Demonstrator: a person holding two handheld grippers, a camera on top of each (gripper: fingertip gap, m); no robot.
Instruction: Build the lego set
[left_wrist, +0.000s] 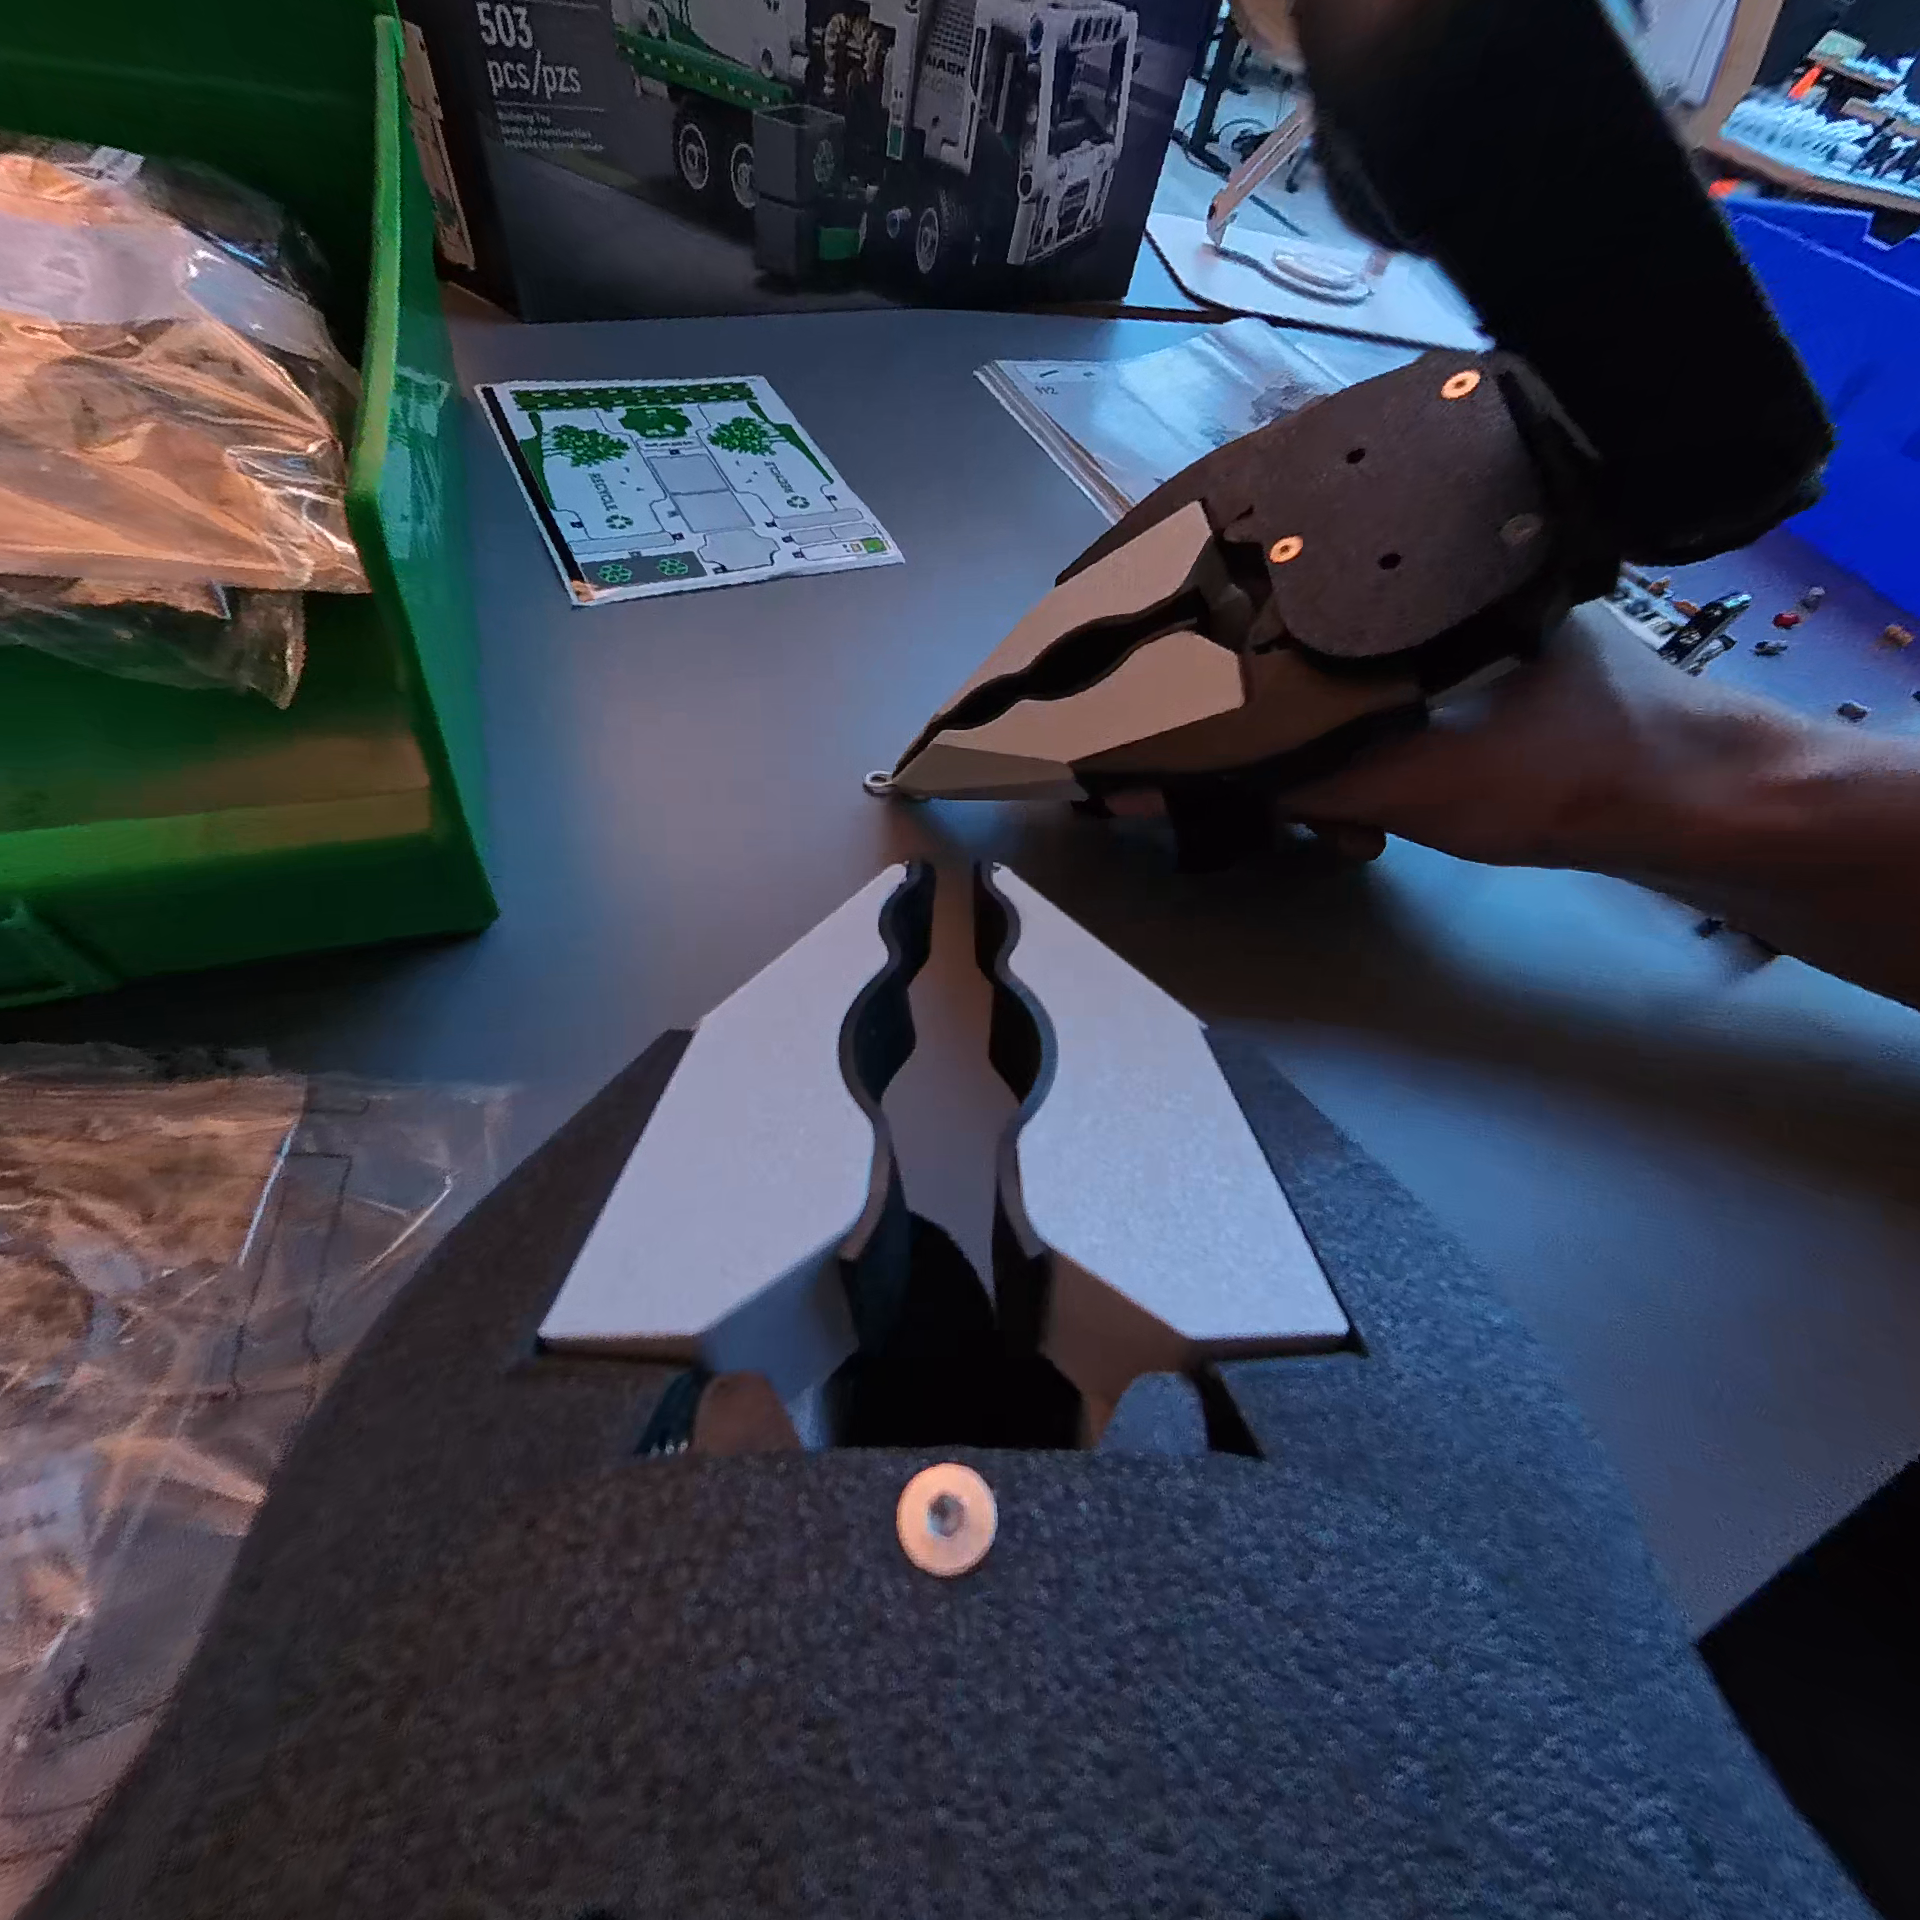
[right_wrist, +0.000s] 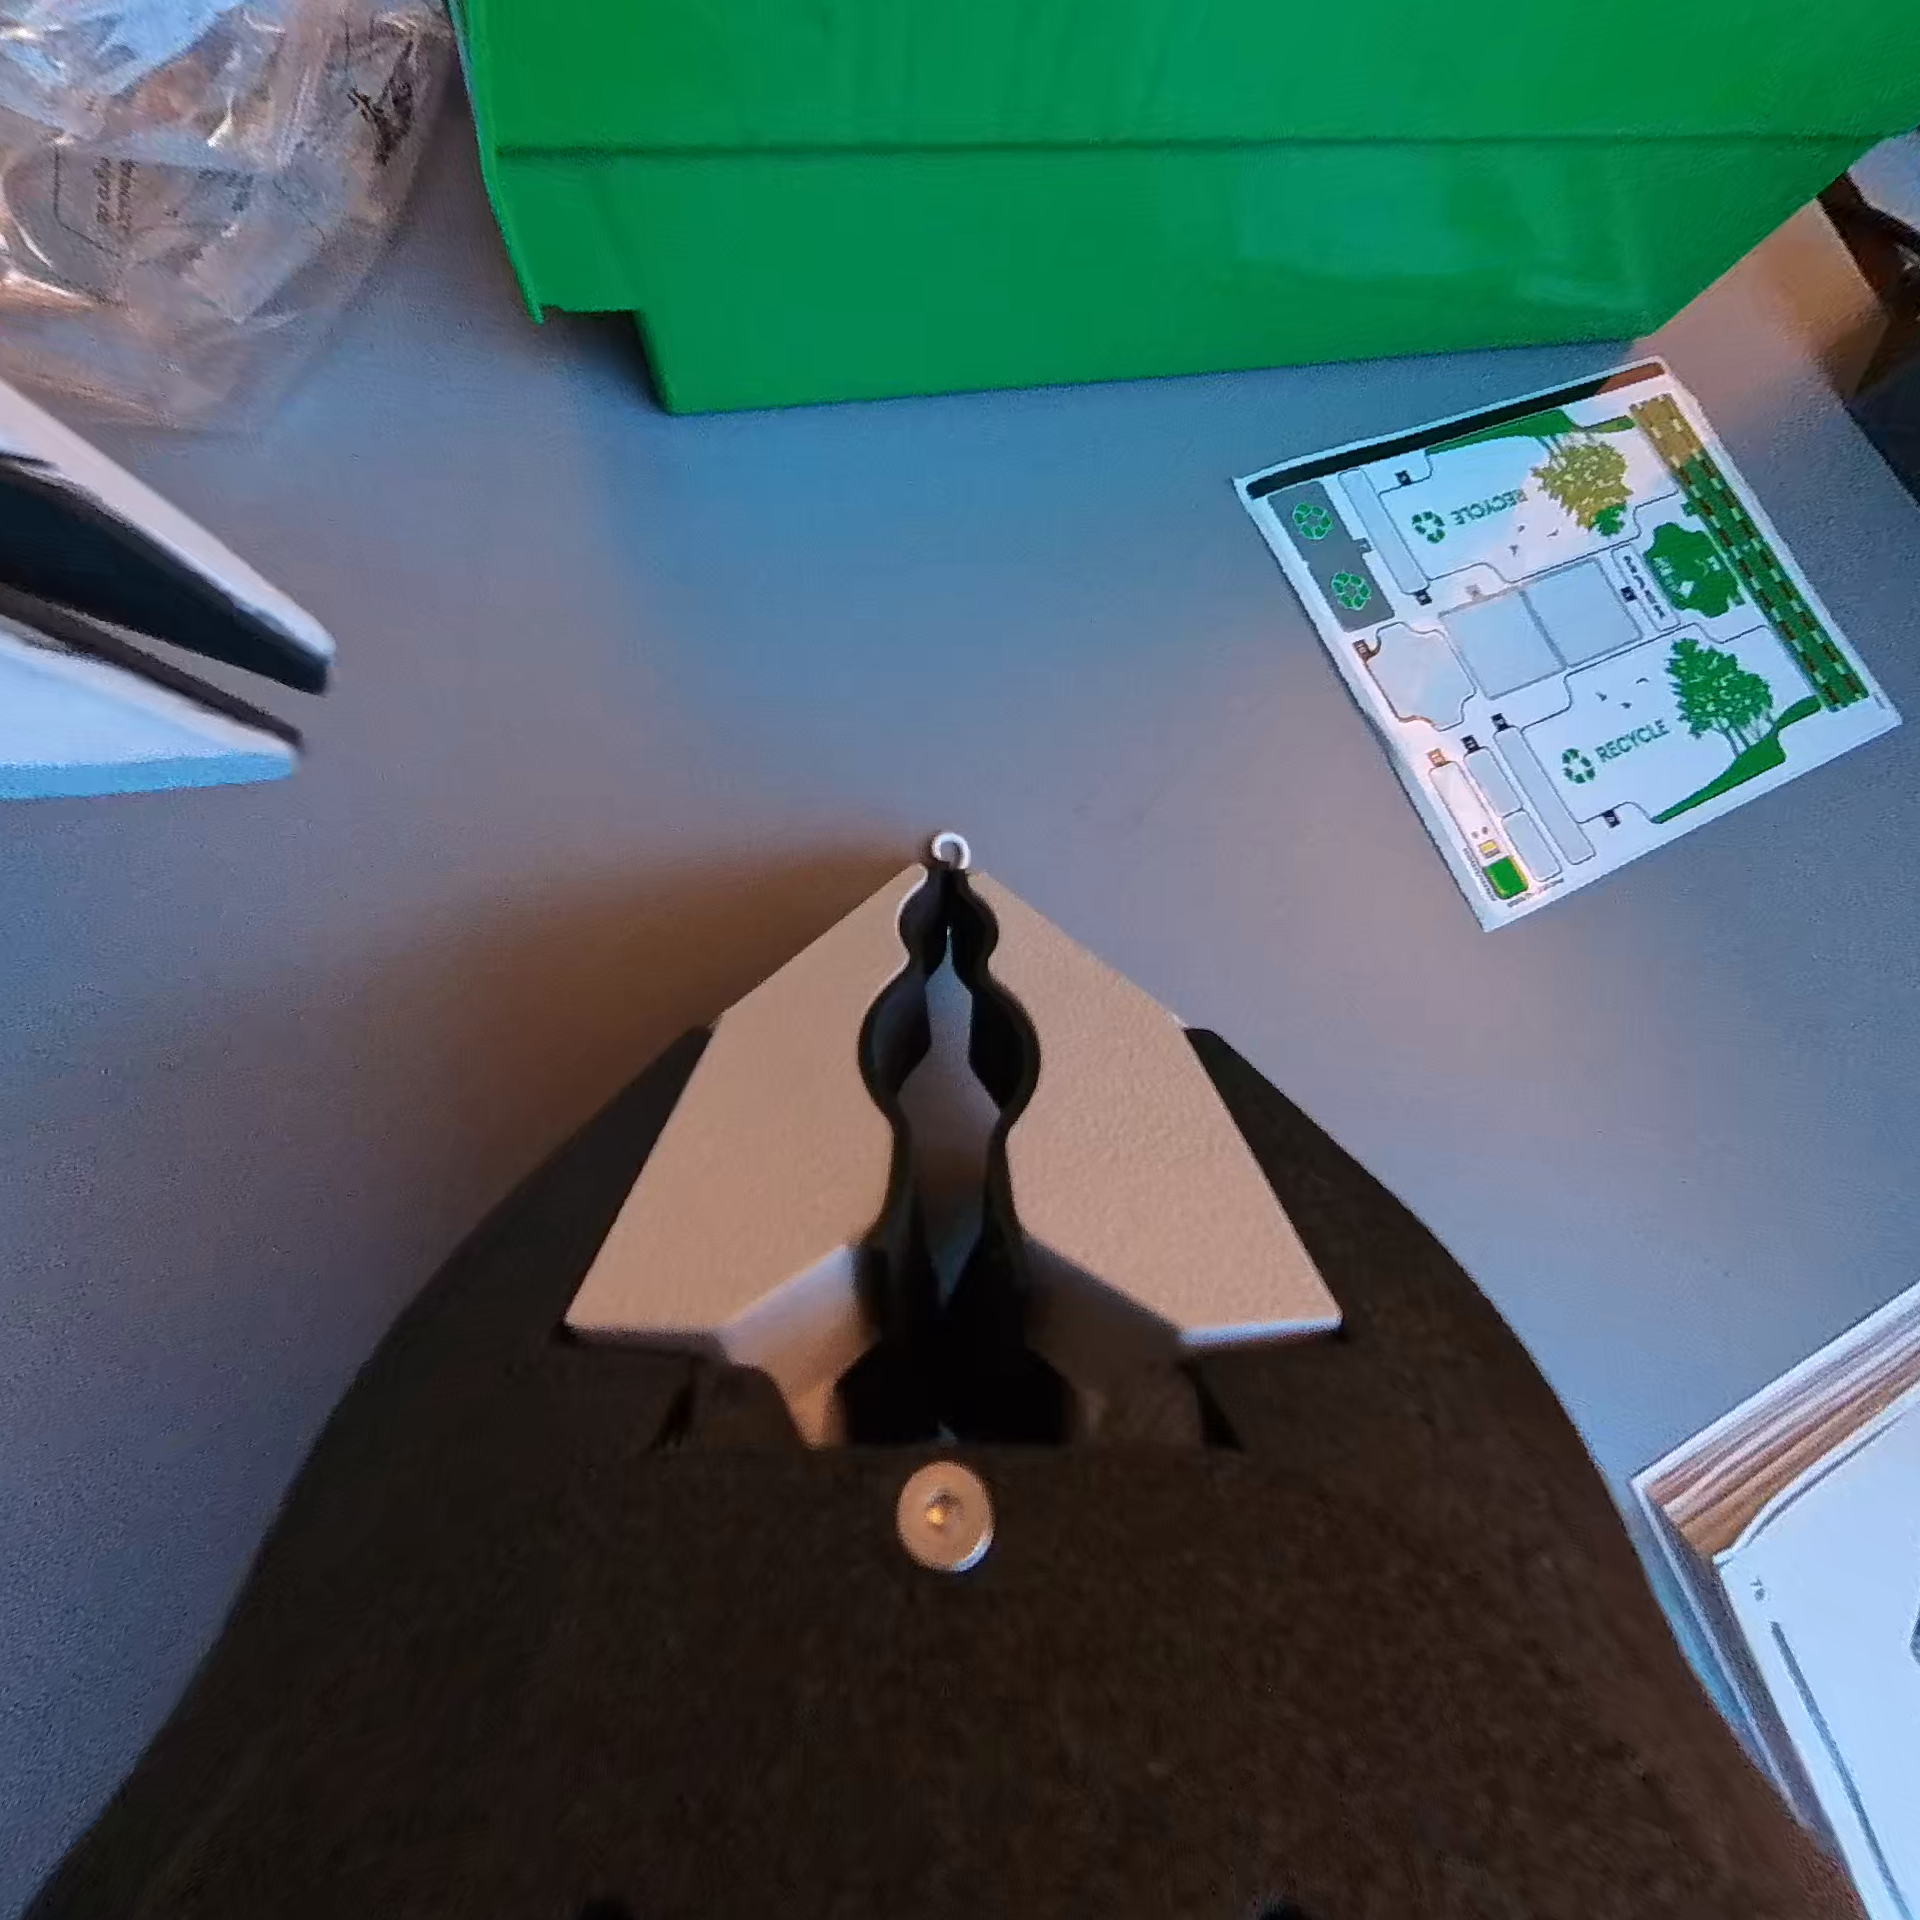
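Observation:
My right gripper (right_wrist: 948, 875) is shut on a tiny white ring-shaped Lego piece (right_wrist: 949, 850), which sticks out past the fingertips just above the grey table. In the left wrist view the right gripper (left_wrist: 902, 781) comes in from the right, held by a hand, with the ring piece (left_wrist: 878, 781) at its tip near the table surface. My left gripper (left_wrist: 951, 871) is narrowly open and empty, its tips just below and to the right of that piece. It also shows at the left edge of the right wrist view (right_wrist: 301, 691).
A green bin (left_wrist: 416, 540) with plastic bags (left_wrist: 156, 416) stands at the left, and another bag (left_wrist: 156, 1299) lies nearer. A sticker sheet (left_wrist: 686, 488) lies ahead, with the set's box (left_wrist: 810, 156) behind it. An instruction booklet (left_wrist: 1143, 416), a blue bin (left_wrist: 1849, 343) and loose pieces (left_wrist: 1787, 623) are at the right. Some 9 cm of space lies between my two pairs of fingers.

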